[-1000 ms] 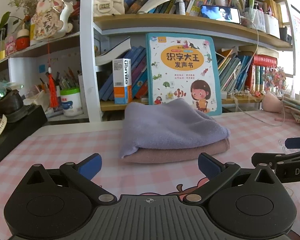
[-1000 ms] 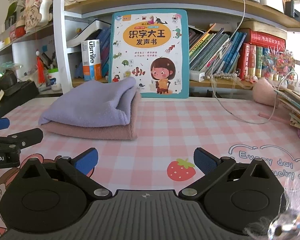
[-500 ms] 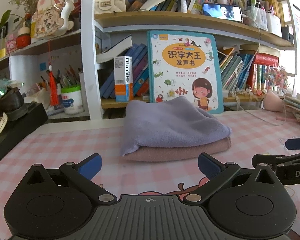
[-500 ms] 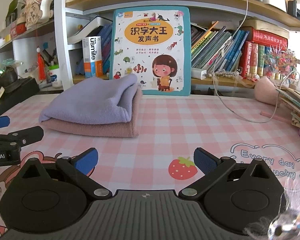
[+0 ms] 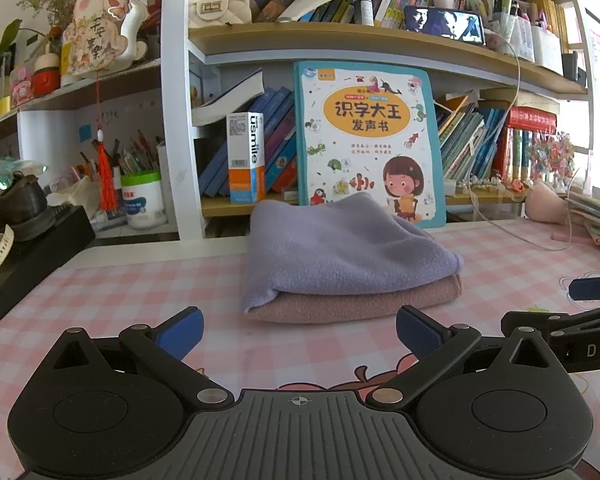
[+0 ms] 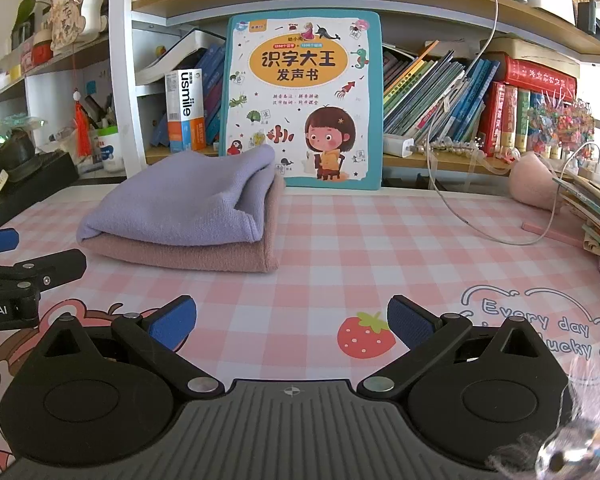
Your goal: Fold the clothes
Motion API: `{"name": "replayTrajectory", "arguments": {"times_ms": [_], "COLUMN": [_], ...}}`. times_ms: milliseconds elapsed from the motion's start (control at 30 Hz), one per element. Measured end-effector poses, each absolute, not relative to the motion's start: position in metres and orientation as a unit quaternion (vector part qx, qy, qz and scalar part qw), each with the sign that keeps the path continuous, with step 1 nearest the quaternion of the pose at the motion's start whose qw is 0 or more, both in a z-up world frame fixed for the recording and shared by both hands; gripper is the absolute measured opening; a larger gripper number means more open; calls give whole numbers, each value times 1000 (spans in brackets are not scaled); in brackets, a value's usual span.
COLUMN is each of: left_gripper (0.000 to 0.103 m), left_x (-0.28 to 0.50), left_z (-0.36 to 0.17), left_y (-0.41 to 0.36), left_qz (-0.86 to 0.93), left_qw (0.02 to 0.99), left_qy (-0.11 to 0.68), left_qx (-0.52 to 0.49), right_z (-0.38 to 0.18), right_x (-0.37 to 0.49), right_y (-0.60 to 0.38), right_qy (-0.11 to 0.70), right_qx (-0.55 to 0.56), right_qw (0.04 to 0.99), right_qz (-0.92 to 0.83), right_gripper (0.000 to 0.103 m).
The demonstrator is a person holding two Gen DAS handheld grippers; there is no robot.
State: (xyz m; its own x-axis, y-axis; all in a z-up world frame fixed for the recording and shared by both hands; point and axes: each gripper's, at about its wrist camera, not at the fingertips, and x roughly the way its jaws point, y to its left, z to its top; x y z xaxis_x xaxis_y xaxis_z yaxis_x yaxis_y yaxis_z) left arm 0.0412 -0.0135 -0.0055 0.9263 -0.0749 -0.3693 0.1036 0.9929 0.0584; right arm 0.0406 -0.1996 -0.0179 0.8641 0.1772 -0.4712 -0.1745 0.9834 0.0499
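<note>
Clothes are found stacked ahead of both claws: a lavender cloth (image 5: 340,248) folded atop a pink cloth (image 5: 360,300). The left claw (image 5: 299,326) and right claw (image 6: 292,316) are held wide open, empty. The stack lies nearer the left claw, long axis crosswise, on the checked tabletop (image 6: 380,248) before a bookshelf (image 6: 340,4).

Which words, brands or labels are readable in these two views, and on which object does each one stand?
"识字大王 发声书": cover of the children's book behind the folded clothes.
"usmile": white and orange box on the shelf.
"Every day", then partly "ucky": pink checked table mat.
"bot.AI", cut off: left tongs in the right view.
"DAS", cut off: right tongs in the left view.
Book spines and smaller cover print: too small to read.
</note>
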Motion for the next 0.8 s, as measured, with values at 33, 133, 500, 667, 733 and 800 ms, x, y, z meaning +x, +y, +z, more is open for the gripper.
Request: {"name": "replayTrajectory", "arguments": {"times_ms": [33,133,500,667,733,800], "left_gripper": [103,103,103,103,103,103], "left_x": [41,41,41,37,38,39], "left_z": [-5,-5,-5,-5,-5,-5], "left_y": [-14,-14,-14,-13,-12,-12], "left_qz": [-46,-45,-49,-43,-40,-39], "left_qw": [981,981,981,983,983,983], "left_qy": [186,187,184,175,176,178], "left_qx": [39,38,38,37,34,32], "right_z": [-18,-18,-19,-19,-19,-19], "right_x": [41,41,42,42,42,42], "right_y": [-200,-199,-199,-198,-198,-198], "right_qy": [245,245,248,250,251,252], "right_qx": [3,2,1,-1,-2,-3], "right_qw": [965,965,965,964,964,963], "right_qz": [91,91,92,92,92,92], "right_gripper": [103,103,103,103,103,103]}}
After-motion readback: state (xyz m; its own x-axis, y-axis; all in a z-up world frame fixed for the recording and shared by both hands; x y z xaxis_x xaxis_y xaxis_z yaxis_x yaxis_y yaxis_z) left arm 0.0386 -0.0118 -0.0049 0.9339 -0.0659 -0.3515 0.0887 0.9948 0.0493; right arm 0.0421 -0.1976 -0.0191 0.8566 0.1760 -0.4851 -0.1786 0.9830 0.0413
